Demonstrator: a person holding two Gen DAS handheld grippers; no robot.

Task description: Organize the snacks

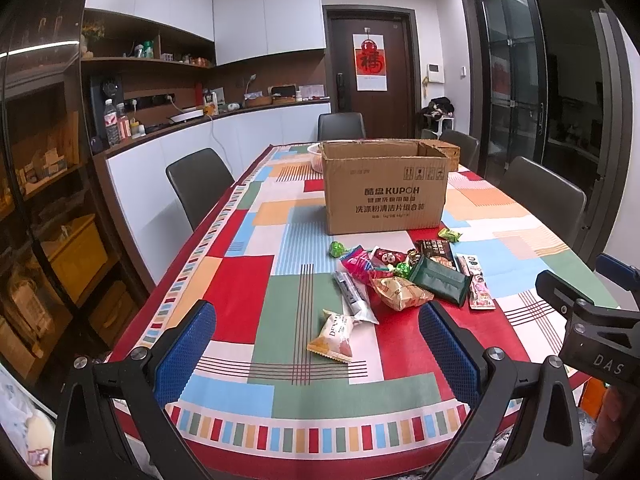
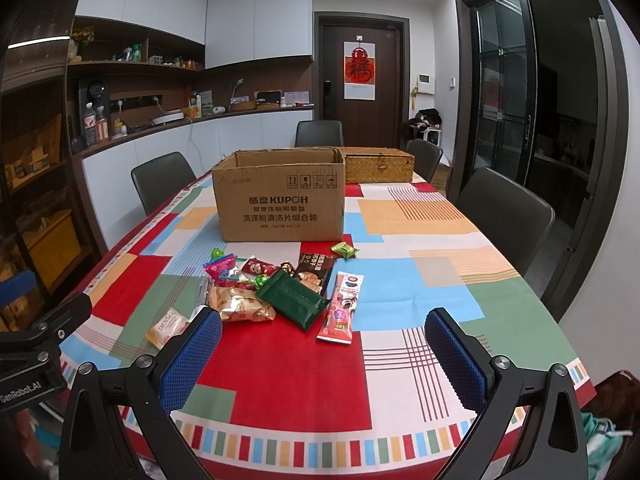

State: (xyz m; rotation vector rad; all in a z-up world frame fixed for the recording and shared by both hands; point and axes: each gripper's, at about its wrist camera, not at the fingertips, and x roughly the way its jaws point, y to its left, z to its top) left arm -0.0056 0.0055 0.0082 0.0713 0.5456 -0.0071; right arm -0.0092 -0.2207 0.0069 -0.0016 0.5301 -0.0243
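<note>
A pile of snack packets (image 1: 404, 276) lies on the patterned tablecloth (image 1: 248, 280), in front of an open cardboard box (image 1: 384, 196). A pale packet (image 1: 332, 336) lies nearest, a silver stick packet (image 1: 354, 300) just behind it. In the right wrist view the pile (image 2: 280, 288) holds a dark green pack (image 2: 294, 298) and a long red packet (image 2: 340, 308), before the box (image 2: 280, 200). My left gripper (image 1: 318, 356) is open and empty, short of the pale packet. My right gripper (image 2: 324, 356) is open and empty, short of the pile.
A woven basket (image 2: 378, 164) stands behind the box. Dark chairs (image 1: 198, 184) (image 2: 504, 216) line both sides of the table. A counter with bottles (image 1: 116, 120) runs along the left wall. The right gripper's body (image 1: 588, 320) shows at the left view's right edge.
</note>
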